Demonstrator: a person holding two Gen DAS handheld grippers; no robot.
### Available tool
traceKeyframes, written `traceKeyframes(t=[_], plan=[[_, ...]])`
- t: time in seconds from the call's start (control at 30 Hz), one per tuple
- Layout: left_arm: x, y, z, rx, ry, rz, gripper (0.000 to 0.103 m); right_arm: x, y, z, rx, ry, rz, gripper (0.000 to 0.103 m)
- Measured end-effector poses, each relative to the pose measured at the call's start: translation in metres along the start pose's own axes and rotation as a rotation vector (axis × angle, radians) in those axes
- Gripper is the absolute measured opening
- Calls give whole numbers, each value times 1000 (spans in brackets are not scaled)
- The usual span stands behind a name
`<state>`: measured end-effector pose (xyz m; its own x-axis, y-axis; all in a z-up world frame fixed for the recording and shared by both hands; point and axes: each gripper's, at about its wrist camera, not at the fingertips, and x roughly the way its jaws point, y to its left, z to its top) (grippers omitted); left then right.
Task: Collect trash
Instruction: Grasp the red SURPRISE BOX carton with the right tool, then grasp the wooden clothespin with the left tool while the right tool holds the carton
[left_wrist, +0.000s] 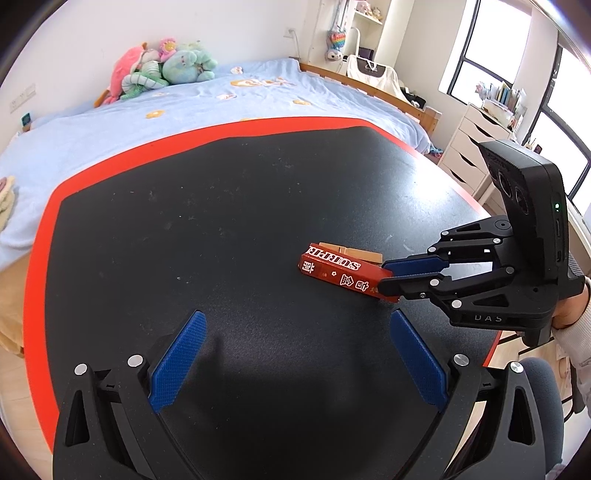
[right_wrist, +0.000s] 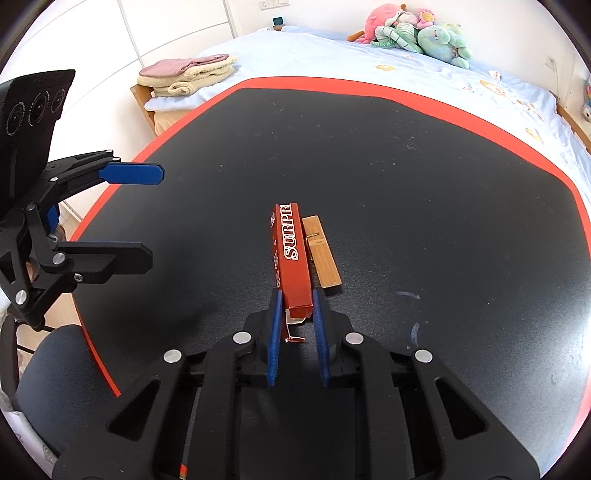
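Behind the black table (left_wrist: 221, 206) with its red rim lay a blue bed (left_wrist: 184, 107) piled with plush toys (left_wrist: 162, 66). From the left wrist view, the left gripper (left_wrist: 295, 354) hovered over bare tabletop with its fingers spread wide, holding nothing. To its right, the right gripper (left_wrist: 388, 278) pinched the near end of a red box (left_wrist: 343, 271).

From the right wrist view, both blue pads pressed the box's (right_wrist: 293, 254) sides at its near end. A wooden clip (right_wrist: 321, 251) lay just beside it on the table (right_wrist: 443, 221). The left gripper (right_wrist: 149, 214) hung at the left, jaws apart.
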<state>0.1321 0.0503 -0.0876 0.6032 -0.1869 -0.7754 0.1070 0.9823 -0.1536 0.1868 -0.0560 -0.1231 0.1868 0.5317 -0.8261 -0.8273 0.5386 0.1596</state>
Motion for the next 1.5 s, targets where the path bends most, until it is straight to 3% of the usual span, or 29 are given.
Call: traceKeyframes(t=[0.47, 0.8, 1.3, 1.5], plan=[[4, -10, 8, 30, 3, -7, 95, -22, -9, 0, 50, -65, 19, 15], [20, -22, 25, 94, 24, -35, 95, -35, -24, 1, 96, -75, -15, 15], [73, -34, 48, 137, 137, -87, 95, -45, -44, -7, 158, -59, -81, 15], [84, -40, 48, 154, 161, -65, 94, -44, -45, -8, 170, -55, -86, 15]])
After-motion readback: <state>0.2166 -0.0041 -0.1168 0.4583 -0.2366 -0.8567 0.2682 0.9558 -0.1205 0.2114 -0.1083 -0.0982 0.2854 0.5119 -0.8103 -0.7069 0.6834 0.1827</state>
